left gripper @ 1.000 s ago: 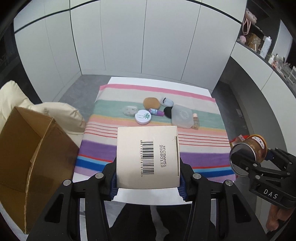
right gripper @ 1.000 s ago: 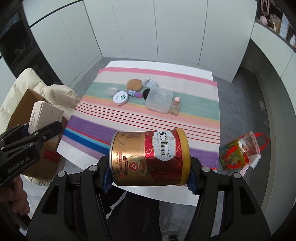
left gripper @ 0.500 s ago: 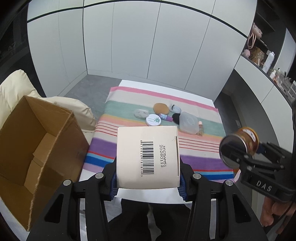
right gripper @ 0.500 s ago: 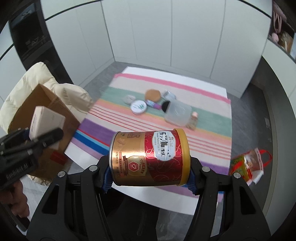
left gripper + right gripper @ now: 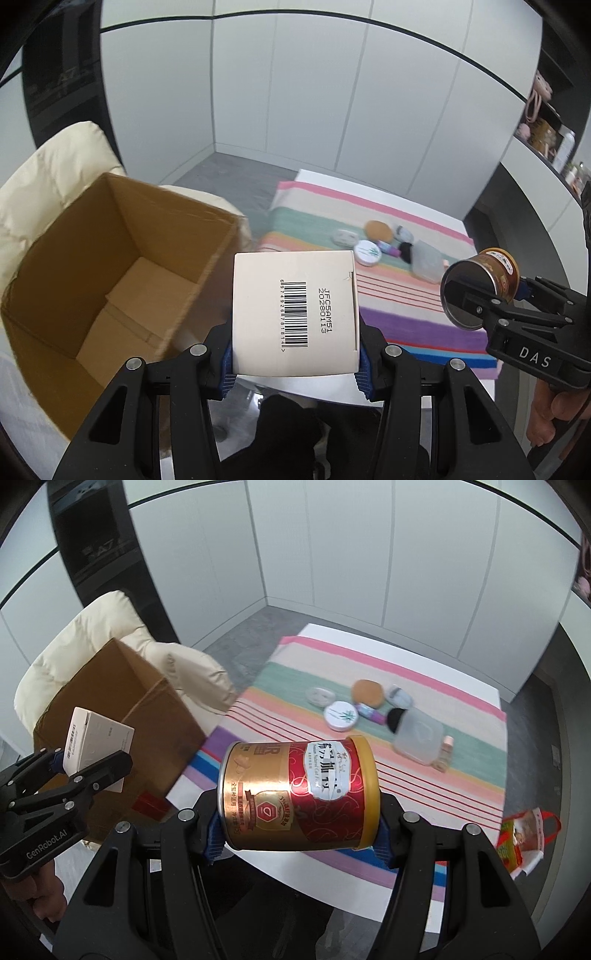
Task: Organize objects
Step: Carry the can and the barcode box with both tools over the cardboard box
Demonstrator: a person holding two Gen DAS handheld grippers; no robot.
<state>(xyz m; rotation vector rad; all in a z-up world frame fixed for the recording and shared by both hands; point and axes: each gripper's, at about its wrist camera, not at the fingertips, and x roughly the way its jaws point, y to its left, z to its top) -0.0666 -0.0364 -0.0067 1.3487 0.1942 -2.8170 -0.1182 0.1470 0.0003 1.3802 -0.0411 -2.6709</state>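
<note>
The box [image 5: 295, 314] is matt white card with a printed barcode. The carton [image 5: 110, 273] is rough brown corrugated cardboard, dull inside. The tin [image 5: 299, 794] is glossy metal, gold and red, with a paper label and a smooth yellow plastic lid; its base [image 5: 461, 299] shines like a mirror. The cloth [image 5: 424, 686] is soft woven fabric, striped. The cushion [image 5: 92, 638] looks puffy and satiny.

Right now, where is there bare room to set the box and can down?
Bare: the carton's floor, and the cloth's near striped half, below the toiletries. Crowded: that cluster mid-cloth. Left gripper holds the box, right the can.
</note>
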